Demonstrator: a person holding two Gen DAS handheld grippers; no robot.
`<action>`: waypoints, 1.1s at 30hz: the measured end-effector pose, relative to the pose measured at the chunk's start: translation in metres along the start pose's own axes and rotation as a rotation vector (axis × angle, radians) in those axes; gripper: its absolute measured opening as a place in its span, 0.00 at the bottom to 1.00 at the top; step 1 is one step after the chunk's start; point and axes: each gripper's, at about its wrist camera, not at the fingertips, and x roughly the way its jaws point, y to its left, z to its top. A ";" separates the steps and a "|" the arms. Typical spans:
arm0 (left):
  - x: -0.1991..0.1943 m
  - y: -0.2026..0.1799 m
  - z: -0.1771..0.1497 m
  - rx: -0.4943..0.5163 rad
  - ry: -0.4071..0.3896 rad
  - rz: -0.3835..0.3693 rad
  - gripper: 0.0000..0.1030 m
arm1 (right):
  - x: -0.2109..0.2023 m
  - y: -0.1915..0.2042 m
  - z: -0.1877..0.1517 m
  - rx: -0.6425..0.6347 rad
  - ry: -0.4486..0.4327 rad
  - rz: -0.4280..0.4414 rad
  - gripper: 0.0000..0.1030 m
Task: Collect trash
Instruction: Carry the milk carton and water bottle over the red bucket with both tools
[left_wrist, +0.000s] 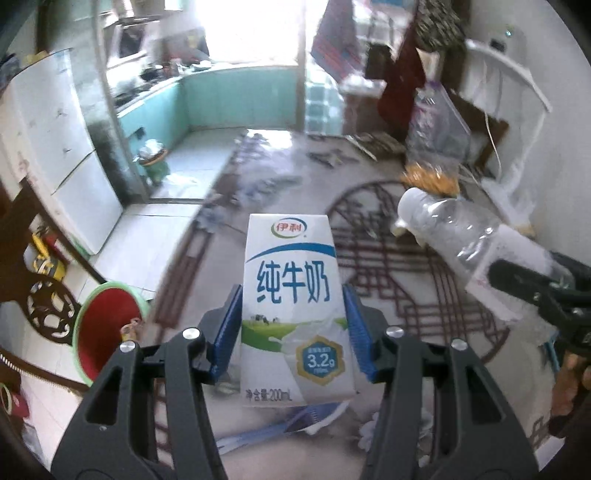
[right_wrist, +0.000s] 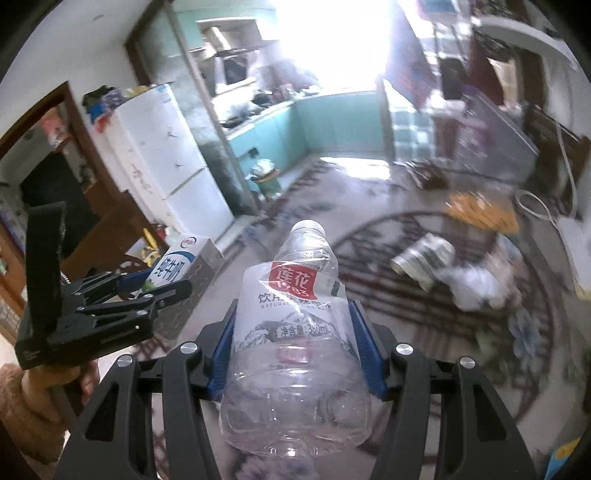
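A white and blue milk carton (left_wrist: 291, 306) stands upright between the blue pads of my left gripper (left_wrist: 292, 291), which is shut on its sides and holds it above the patterned rug. In the right wrist view the same carton (right_wrist: 184, 258) shows at the left in that gripper (right_wrist: 147, 288), with a hand below it. My right gripper (right_wrist: 293, 306) is shut on a clear, empty plastic water bottle (right_wrist: 295, 332) with a red label, cap pointing away. From the left wrist view the bottle (left_wrist: 454, 229) and the right gripper (left_wrist: 535, 284) appear at the right edge.
A red bin with a green rim (left_wrist: 107, 325) stands low on the left beside a carved dark chair. A tin can (right_wrist: 424, 258) and crumpled white trash (right_wrist: 472, 284) lie on the rug. A small green bin (right_wrist: 266, 177) stands by the kitchen doorway, next to a white fridge (right_wrist: 173, 155).
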 end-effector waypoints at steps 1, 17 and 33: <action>-0.007 0.009 0.001 -0.020 -0.012 0.007 0.50 | 0.003 0.007 0.003 -0.009 -0.001 0.012 0.54; -0.029 0.109 0.009 -0.087 -0.085 -0.022 0.49 | 0.031 0.087 0.019 -0.031 -0.042 -0.055 0.54; -0.031 0.202 0.015 -0.048 -0.114 -0.049 0.49 | 0.076 0.171 0.031 -0.014 -0.076 -0.094 0.54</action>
